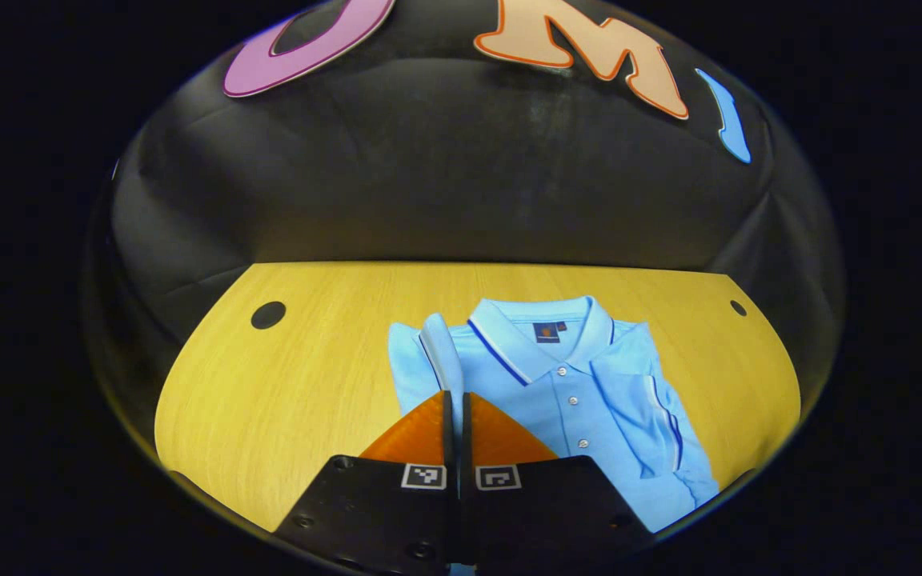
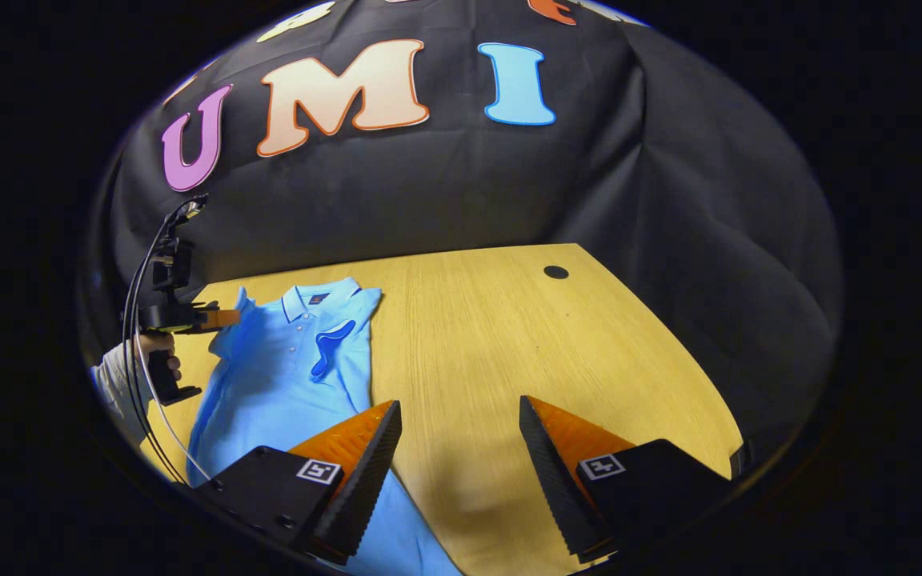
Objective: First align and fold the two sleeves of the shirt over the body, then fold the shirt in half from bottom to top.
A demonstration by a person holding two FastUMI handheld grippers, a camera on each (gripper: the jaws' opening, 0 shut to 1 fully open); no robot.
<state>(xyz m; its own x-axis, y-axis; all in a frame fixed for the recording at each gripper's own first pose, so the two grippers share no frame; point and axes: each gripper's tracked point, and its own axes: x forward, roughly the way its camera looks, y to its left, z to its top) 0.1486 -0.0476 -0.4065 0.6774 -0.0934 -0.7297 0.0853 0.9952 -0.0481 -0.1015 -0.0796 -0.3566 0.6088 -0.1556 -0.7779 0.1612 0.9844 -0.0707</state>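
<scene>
The polo shirt (image 1: 557,400) is light blue knit fabric with a ribbed collar edged in a dark stripe, a buttoned placket and a small dark neck label. It lies front up on the table (image 1: 285,400), collar toward the booth wall. One sleeve (image 1: 653,416), trimmed with white and dark stripes, is folded flat over the body.

The left gripper (image 1: 455,400) has its fingers closed to a narrow slit, pinching the other sleeve (image 1: 438,352), whose striped cuff stands up in a curved fold above the fingertips. In the right gripper view this gripper (image 2: 225,318) sits at the shirt's shoulder, held by a hand (image 2: 158,348) with trailing cables (image 2: 137,320).

The right gripper (image 2: 461,416) is spread wide, with ridged inner faces, over bare table beside the shirt's hem; it holds nothing.

The shirt's lower hem is cut off by the gripper bodies in both views.

The table is pale wood laminate with fine grain and round dark grommet holes (image 1: 268,315). Wrinkled black cloth (image 1: 461,176) forms the wall behind.
</scene>
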